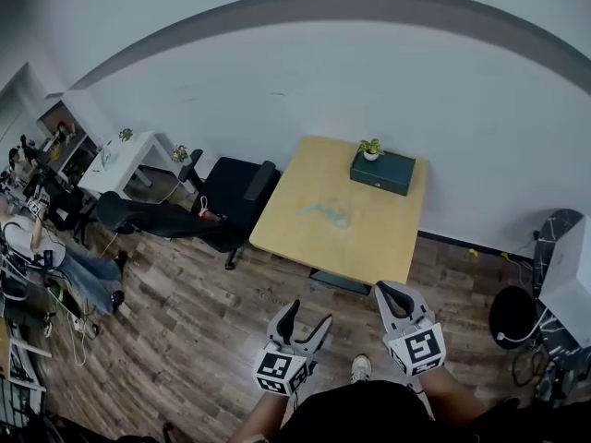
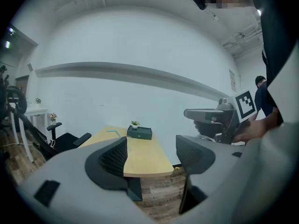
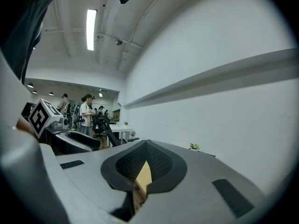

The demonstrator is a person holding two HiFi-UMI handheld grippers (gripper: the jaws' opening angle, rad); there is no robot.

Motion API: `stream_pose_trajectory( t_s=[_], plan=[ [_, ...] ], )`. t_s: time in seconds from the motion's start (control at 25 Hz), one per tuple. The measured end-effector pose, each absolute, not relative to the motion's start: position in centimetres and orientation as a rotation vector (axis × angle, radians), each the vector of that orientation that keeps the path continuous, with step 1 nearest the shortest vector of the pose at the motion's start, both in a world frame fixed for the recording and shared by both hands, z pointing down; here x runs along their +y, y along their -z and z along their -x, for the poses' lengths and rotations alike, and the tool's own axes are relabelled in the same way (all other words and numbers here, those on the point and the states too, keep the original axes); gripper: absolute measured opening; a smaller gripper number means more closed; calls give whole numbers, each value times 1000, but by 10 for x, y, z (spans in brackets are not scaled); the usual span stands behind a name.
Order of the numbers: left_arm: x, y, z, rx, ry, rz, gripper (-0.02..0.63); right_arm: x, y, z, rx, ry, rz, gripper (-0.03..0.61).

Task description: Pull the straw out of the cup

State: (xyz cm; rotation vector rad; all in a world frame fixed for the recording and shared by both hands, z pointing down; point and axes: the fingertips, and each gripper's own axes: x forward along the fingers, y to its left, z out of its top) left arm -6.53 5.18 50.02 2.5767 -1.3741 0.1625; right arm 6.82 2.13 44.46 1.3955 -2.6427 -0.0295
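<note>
On the light wooden table (image 1: pixel 369 238), far ahead of both grippers, a thin teal straw (image 1: pixel 317 210) lies or leans by a faint clear cup (image 1: pixel 341 218); I cannot tell whether it sits in the cup. In the left gripper view the straw (image 2: pixel 112 132) is a small blue line on the tabletop (image 2: pixel 145 160). My left gripper (image 1: pixel 309 314) (image 2: pixel 149 155) is open wide with nothing between its jaws. My right gripper (image 1: pixel 393 290) (image 3: pixel 145 148) is shut and empty. Both are held low over the floor, short of the table's near edge.
A dark green box (image 1: pixel 383 171) (image 2: pixel 140 133) with a small potted plant (image 1: pixel 371 149) stands at the table's far side by the white wall. Black office chairs (image 1: pixel 231 197) flank the table's left. A white desk (image 1: pixel 120 158) and a seated person (image 1: pixel 55 247) are further left. A black bin (image 1: pixel 512 317) is at right.
</note>
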Motion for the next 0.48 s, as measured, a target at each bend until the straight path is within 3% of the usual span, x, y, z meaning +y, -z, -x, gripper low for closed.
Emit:
stream_pose_trajectory(
  t_s=[0.48],
  plan=[
    [-30,-500,35,-1364,-198,-2597,339,-51,-457,-98,-2671,-46,-1384,18]
  ],
)
